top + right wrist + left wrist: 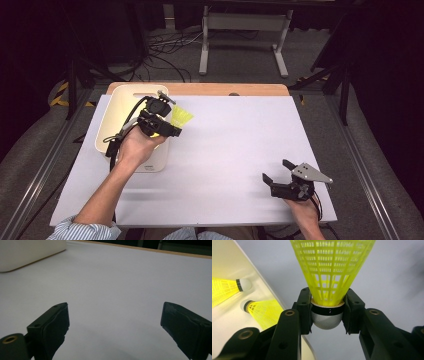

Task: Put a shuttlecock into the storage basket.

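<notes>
We see our left tool (327, 312) clamping the yellow plastic mesh shuttlecock (332, 272) by its silver-white cap; our right tool (115, 322) gapes wide, empty.

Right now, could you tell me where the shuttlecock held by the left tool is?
In the high view the yellow shuttlecock sits at the left, clamped by its cork in the left tool, just past the right rim of the white bin.
</notes>
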